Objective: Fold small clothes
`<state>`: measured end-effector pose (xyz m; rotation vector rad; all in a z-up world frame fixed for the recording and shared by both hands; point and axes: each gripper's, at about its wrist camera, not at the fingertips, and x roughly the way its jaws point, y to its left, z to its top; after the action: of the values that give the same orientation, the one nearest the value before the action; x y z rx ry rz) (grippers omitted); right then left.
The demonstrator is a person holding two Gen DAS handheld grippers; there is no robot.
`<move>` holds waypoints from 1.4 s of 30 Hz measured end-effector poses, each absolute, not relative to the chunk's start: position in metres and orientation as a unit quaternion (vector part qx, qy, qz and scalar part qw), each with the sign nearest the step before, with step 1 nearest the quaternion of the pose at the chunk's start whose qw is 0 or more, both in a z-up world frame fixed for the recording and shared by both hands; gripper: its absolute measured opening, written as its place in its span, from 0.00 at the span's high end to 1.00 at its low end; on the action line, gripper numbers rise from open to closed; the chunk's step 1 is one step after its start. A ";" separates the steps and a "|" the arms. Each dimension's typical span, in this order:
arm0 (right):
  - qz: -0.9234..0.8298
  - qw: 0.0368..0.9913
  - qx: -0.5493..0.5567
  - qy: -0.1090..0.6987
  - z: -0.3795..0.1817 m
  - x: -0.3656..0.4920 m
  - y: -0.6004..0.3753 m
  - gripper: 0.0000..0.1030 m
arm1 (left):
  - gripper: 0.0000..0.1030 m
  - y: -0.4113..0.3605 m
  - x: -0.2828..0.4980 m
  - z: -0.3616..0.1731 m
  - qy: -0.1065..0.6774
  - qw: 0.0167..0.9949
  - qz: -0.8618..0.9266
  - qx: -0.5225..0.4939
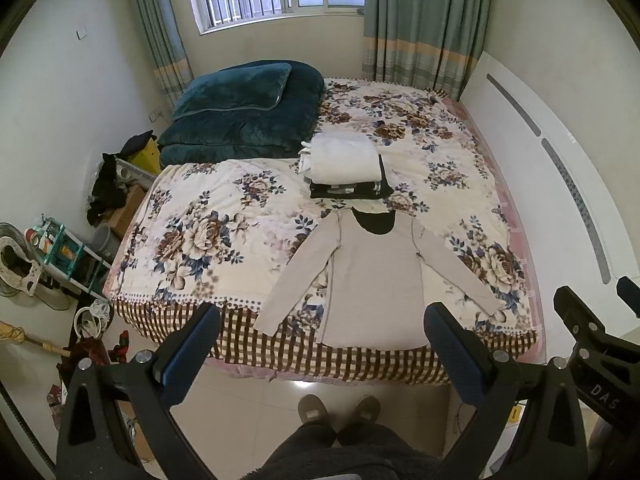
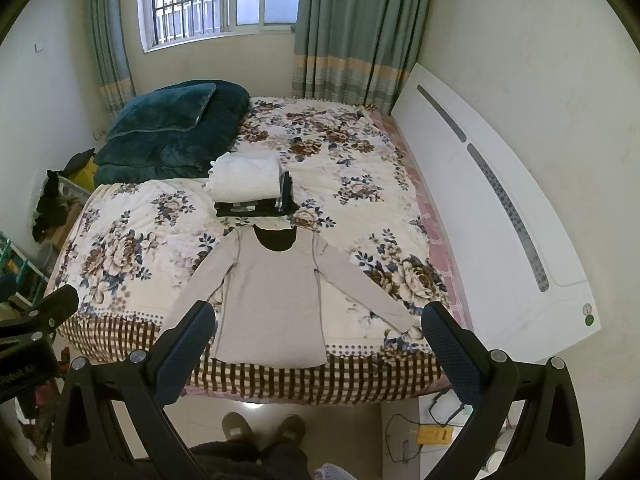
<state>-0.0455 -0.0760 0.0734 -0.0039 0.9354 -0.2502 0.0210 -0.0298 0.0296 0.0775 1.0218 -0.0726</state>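
Now a beige shirt (image 1: 374, 280) is spread flat on the flowery bed (image 1: 208, 216), sleeves out. Both the left gripper (image 1: 322, 334) and right gripper (image 2: 320, 332) are held wide open above it, with nothing held.

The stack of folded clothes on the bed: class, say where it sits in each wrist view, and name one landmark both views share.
Left wrist: the stack of folded clothes sits just right of centre, above the beige shirt.
Right wrist: the stack sits left of centre, above the shirt.
Shared landmark: the dark teal quilt, left of the stack.
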 end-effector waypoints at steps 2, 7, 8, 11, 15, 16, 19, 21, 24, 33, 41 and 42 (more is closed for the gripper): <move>-0.120 0.885 -0.001 0.449 0.072 -0.047 -0.075 0.00 | 0.00 -0.029 0.022 0.028 0.490 0.870 -0.038 0.037; -0.126 0.883 0.010 0.452 0.065 -0.045 -0.077 0.00 | 0.00 -0.025 0.028 0.021 0.489 0.871 -0.042 0.036; -0.129 0.882 0.017 0.453 0.061 -0.042 -0.080 0.00 | 0.00 -0.023 0.030 0.018 0.483 0.874 -0.041 0.035; -0.147 0.877 0.048 0.455 0.041 -0.034 -0.098 0.00 | 0.00 -0.020 0.049 -0.004 0.461 0.886 -0.036 0.039; -0.212 0.852 0.092 0.470 0.000 -0.023 -0.142 0.00 | 0.00 -0.014 0.083 -0.050 0.456 0.888 -0.034 0.050; -0.231 0.843 0.103 0.474 -0.012 -0.021 -0.156 0.00 | 0.00 -0.013 0.092 -0.063 0.456 0.888 -0.037 0.050; -0.286 0.816 0.139 0.483 -0.054 -0.021 -0.207 0.00 | 0.00 -0.014 0.115 -0.098 0.465 0.883 -0.041 0.045; -0.320 0.793 0.159 0.494 -0.089 -0.021 -0.244 0.00 | 0.00 -0.019 0.139 -0.130 0.483 0.874 -0.025 0.048; -0.358 0.755 0.203 0.511 -0.153 -0.020 -0.306 0.01 | 0.00 -0.031 0.172 -0.173 0.510 0.859 0.004 0.051; -0.371 0.632 0.433 0.525 -0.409 0.004 -0.497 0.25 | 0.00 -0.068 0.252 -0.307 0.578 0.807 0.087 0.081; -0.413 0.567 0.477 0.529 -0.584 0.048 -0.565 0.25 | 0.00 -0.085 0.297 -0.448 0.636 0.754 0.130 0.102; -0.419 0.562 0.475 0.532 -0.598 0.052 -0.566 0.25 | 0.00 -0.086 0.301 -0.468 0.646 0.745 0.132 0.097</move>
<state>0.0521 -0.5664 -0.5980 1.1194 1.2530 -0.9873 0.3012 -0.0863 -0.4682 0.2116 1.4145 0.2896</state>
